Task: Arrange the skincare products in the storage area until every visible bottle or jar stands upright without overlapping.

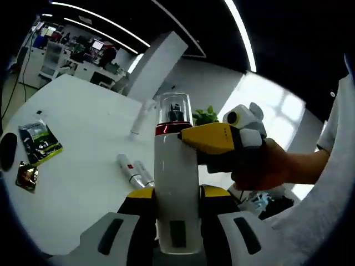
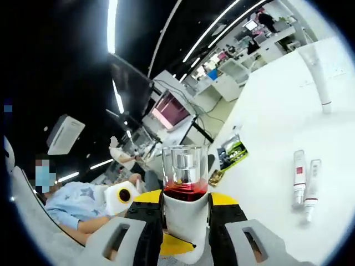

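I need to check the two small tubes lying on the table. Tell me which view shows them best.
The right gripper view: the two small tubes lie side by side on the white table, unobstructed, red marks visible. In the left gripper view the tubes are smaller, and the white bottle both grippers hold partly hides one.

Two tubes (image 1: 135,173) side by side on table (image 1: 83,127), behind bottle (image 1: 176,183).

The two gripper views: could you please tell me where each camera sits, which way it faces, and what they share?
Left gripper view: rides on the left claw, facing across the white table; its yellow-black jaws clamp the tall white bottle with a red band and clear cap. The right claw and a hand enter from the right.
Right gripper view: rides on the right claw, rolled, facing the office.
Shared: bottle, table.
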Demonstrator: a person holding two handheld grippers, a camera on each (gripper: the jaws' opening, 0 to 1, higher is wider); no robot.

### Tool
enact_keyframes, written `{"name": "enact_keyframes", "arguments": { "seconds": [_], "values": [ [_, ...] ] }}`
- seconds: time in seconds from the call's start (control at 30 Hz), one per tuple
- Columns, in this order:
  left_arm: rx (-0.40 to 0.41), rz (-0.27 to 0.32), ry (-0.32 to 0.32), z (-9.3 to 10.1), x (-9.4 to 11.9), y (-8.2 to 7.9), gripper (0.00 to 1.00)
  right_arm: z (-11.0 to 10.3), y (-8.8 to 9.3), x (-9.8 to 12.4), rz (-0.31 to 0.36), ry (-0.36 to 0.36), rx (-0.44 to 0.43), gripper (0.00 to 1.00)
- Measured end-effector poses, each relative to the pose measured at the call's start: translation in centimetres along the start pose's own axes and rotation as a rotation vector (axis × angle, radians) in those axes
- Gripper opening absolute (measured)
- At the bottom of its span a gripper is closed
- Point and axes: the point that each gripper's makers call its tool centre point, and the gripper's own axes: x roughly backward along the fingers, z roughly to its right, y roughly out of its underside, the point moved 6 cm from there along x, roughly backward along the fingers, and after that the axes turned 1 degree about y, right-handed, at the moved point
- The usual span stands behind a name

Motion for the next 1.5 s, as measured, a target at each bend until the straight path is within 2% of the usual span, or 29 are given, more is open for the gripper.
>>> {"name": "enact_keyframes", "arguments": {
  "seconds": [0.1,0.17,0.37,0.47,0.53,0.63,0.77,0.83,0.9,0.93,1.07,1.17,1.23,1.3,1.33,1.43,1.5],
  "values": [
    [-0.102,-0.081,-0.082,-0.3,-0.4,0.9,0.25,0.5,0.7,-0.4,-0.022,0.080,-0.010,0.22],
    [-0.150,-0.106,-0.110,-0.3,-0.5,1.1,0.25,0.8,1.0,-0.5,-0.013,0.107,-0.034,0.22],
    [-0.306,-0.172,-0.177,-0.1,-0.7,1.0,0.25,1.3,1.5,-0.4,0.035,0.138,-0.072,0.22],
    [-0.280,-0.157,-0.170,0.1,-0.6,0.8,0.25,1.2,1.4,-0.3,0.066,0.138,-0.105,0.21],
    [-0.319,-0.142,-0.183,0.3,-0.5,0.5,0.25,0.7,1.1,-0.1,0.074,0.124,-0.033,0.21],
    [-0.377,-0.117,-0.202,0.4,-0.5,0.1,0.26,0.4,0.7,0.3,0.104,0.100,-0.017,0.20],
    [-0.363,-0.072,-0.185,0.4,-0.7,0.1,0.26,0.3,0.2,0.4,0.096,0.085,0.045,0.19],
    [-0.388,-0.059,-0.179,0.5,-0.7,0.0,0.27,0.2,0.0,0.6,0.095,0.089,0.081,0.19],
    [-0.416,-0.065,-0.184,0.4,-0.7,-0.2,0.31,0.1,-0.4,0.9,0.105,0.098,0.107,0.19],
    [-0.426,-0.069,-0.193,0.2,-0.6,-0.2,0.36,0.3,-0.7,1.2,0.114,0.106,0.115,0.20],
    [-0.448,-0.115,-0.204,-0.8,-0.7,0.4,0.44,1.5,-1.9,2.2,0.144,0.128,0.099,0.20],
    [-0.368,-0.206,-0.208,-1.3,-1.1,2.1,0.58,2.2,-2.8,3.0,0.156,0.168,0.120,0.20],
    [-0.461,-0.236,-0.203,-1.3,-1.2,2.4,0.59,2.5,-3.4,3.5,0.166,0.195,0.149,0.20],
    [-0.593,-0.280,-0.209,-1.5,-1.2,2.5,0.58,2.9,-3.9,4.0,0.182,0.203,0.151,0.20],
    [-0.649,-0.290,-0.243,-2.0,-1.1,2.3,0.61,3.0,-4.1,4.2,0.192,0.207,0.146,0.20],
    [-0.638,-0.308,-0.257,-2.9,-1.1,2.6,0.67,3.6,-4.9,5.0,0.232,0.216,0.124,0.20],
    [-0.629,-0.336,-0.266,-3.7,-1.1,3.4,0.62,4.1,-5.4,5.5,0.243,0.230,0.117,0.20]
  ]
}}
